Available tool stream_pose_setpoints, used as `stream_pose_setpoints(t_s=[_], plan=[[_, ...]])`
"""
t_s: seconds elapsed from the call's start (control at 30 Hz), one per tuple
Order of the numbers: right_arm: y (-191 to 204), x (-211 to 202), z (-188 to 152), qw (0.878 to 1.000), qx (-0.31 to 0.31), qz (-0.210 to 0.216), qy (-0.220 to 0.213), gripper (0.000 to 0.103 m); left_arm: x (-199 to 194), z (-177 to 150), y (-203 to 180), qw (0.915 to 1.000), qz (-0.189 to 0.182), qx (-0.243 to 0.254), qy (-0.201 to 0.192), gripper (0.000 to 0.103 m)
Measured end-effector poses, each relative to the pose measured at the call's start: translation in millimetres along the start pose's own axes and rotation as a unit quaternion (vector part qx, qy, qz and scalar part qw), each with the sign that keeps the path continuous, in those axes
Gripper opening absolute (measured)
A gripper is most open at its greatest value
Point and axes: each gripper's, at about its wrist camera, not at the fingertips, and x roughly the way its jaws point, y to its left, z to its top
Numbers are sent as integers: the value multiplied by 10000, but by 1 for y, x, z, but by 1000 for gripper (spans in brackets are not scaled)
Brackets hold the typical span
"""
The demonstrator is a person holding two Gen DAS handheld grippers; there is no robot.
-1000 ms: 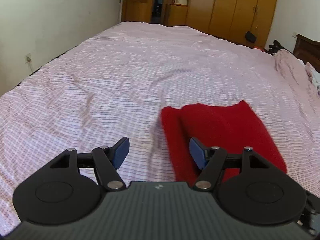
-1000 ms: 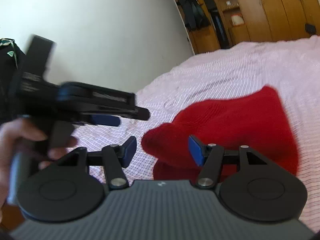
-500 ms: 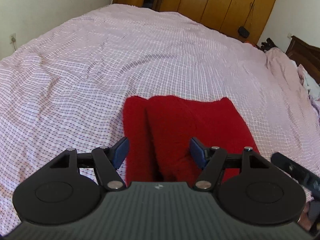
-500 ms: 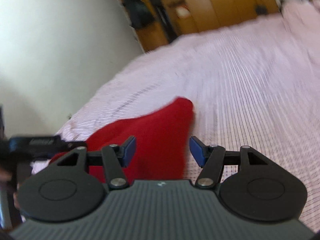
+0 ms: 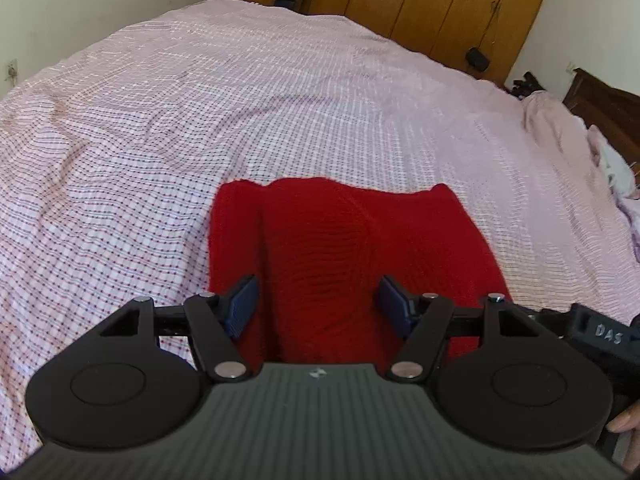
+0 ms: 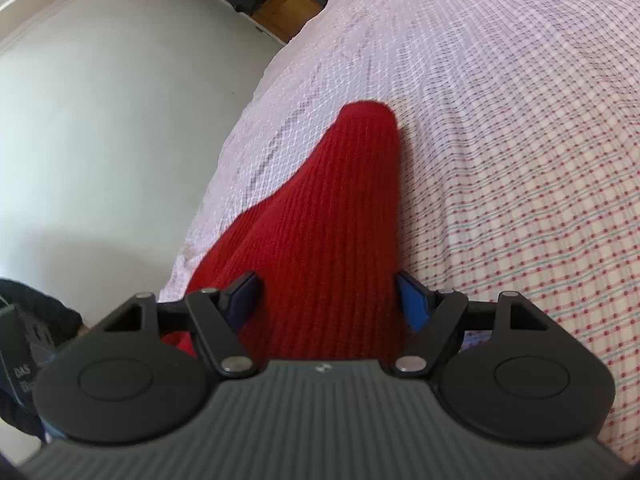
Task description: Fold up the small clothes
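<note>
A red knitted garment (image 5: 344,240) lies folded flat on the pink checked bedsheet (image 5: 160,128). My left gripper (image 5: 318,304) is open and hovers over the garment's near edge, its blue pads on either side of a raised fold. In the right wrist view the same red garment (image 6: 320,240) stretches away from me. My right gripper (image 6: 328,300) is open and straddles its near end, the right pad (image 6: 412,304) at the cloth's edge. Neither gripper holds cloth.
The right gripper's body (image 5: 600,340) shows at the right edge of the left wrist view. Wooden wardrobes (image 5: 440,4) stand beyond the bed. A pink bundle of bedding (image 5: 568,136) lies at the right. A white wall (image 6: 100,140) is on the left.
The left gripper moved forward and right until it centred over the garment's near edge. The right gripper swung round and came down low over the garment's end. Both stayed open.
</note>
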Motion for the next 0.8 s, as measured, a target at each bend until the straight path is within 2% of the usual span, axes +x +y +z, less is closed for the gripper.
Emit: stream_pose_setpoints(t_s=[0.1,0.17,0.27,0.37,0.43,0.53,0.63,0.8], plan=[[13,2,-4,9996,-278,10,-23,76,-4,-3,0,9998,-111,150,-89,44],[24,2,-8,9986,-518,41,-19,76,-10,-5,1,9995,-111,247,-136,37],[52,1,-14,9928,-1195,24,-20,77,-24,-9,9,9991,-35,306,-290,34],[82,2,-26,9809,-1946,-26,-39,77,-34,-18,22,9987,218,221,-399,34],[99,12,-34,9700,-2419,-242,-53,77,-35,-24,32,9987,269,113,-412,34],[110,24,-39,9611,-2713,-510,-7,77,-32,-30,43,9987,282,-105,-415,35],[107,26,-37,9630,-2616,-648,-15,82,-32,-29,48,9985,242,-250,-424,44],[94,20,-39,9679,-2419,-681,-84,87,-34,-28,44,9974,518,127,-485,64]])
